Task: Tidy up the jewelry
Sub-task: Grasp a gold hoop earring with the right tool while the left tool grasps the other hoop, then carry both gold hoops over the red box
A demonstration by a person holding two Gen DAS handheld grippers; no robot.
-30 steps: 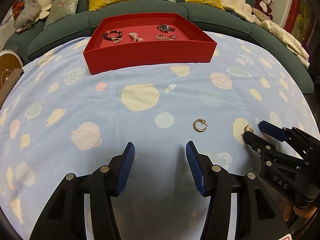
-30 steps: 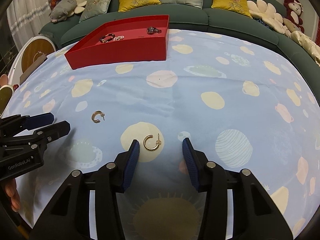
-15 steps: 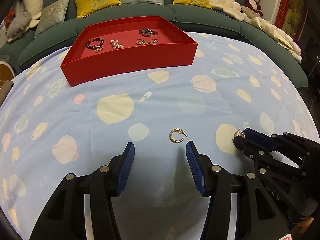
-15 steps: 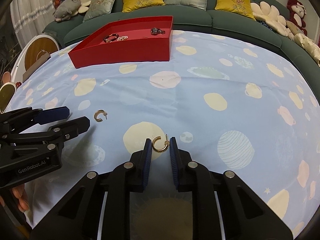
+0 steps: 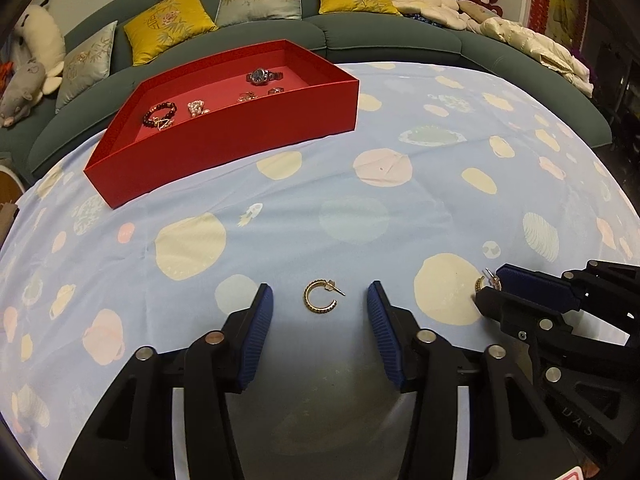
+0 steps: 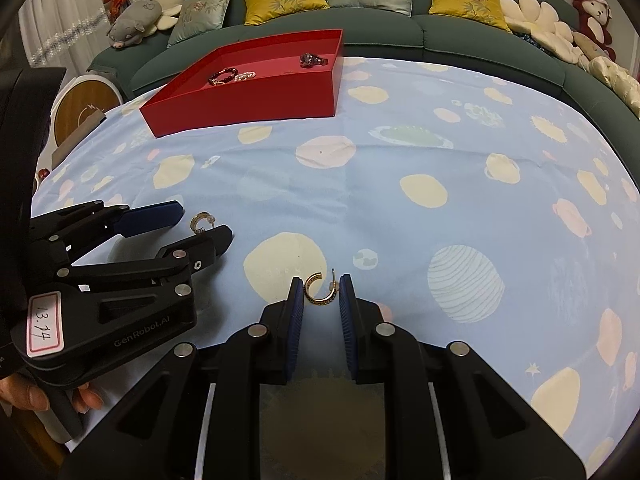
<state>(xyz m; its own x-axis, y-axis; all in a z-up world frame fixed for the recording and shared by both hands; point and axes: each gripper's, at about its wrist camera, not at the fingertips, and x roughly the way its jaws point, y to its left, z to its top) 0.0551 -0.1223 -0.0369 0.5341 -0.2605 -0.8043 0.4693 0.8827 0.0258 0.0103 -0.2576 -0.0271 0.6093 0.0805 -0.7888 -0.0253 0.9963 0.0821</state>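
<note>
- The left gripper hovers low over the pale blue planet-print cloth on the surface; its jaws are closing, with a gold C-shaped hoop earring lying flat on the cloth between the blue ribbed pads, touching neither pad
- The right gripper has its jaws clenched on a second gold hoop earring; both pads press the sides of the hoop, and its post sticks up beside the right pad
- In the left wrist view the right gripper comes in from the right edge, a bit of gold showing at its tip
- In the right wrist view the left gripper comes in from the left, with the first earring between its fingers
- The two earrings lie near each other on the near part of the cloth
- The shallow red rectangular tray stands at the far left of the cloth, well apart from both grippers
- Inside it lie a dark beaded bracelet, a small pearly cluster piece, a metal wristwatch and a few small gold pieces
- A dark green sofa with yellow and grey cushions curves along the far edge
</note>
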